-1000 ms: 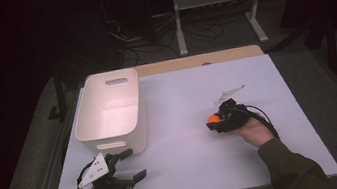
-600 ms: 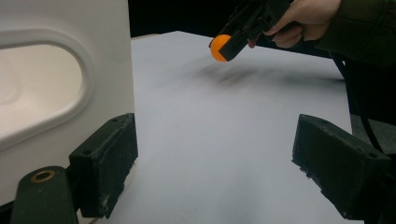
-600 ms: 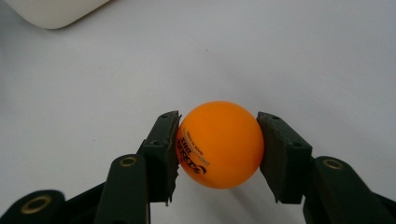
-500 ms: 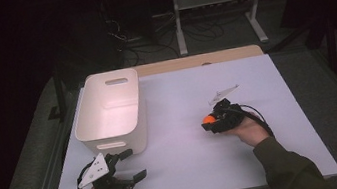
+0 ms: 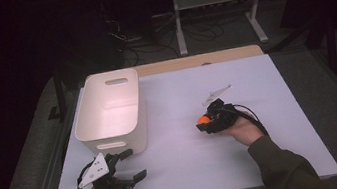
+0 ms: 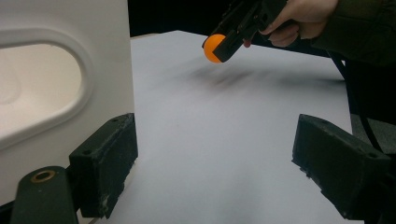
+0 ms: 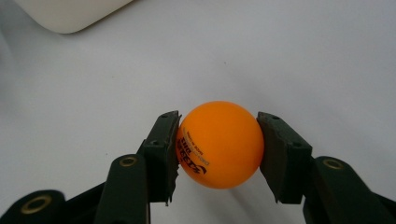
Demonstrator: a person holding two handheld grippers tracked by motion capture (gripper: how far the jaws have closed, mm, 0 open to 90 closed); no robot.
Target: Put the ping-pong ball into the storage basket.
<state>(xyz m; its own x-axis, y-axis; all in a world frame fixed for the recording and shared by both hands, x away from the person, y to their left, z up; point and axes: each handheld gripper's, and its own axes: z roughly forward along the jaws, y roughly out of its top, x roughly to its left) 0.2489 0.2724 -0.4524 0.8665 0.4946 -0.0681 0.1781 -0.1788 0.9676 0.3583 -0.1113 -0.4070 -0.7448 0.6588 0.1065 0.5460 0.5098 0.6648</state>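
My right gripper pinches the orange ball between both pads just above the bare white table, well apart from the white bin, beside which my left gripper rests with jaws wide and empty.

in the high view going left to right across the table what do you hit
left gripper → white bin → orange ball → right gripper, its jaws shut on the ball
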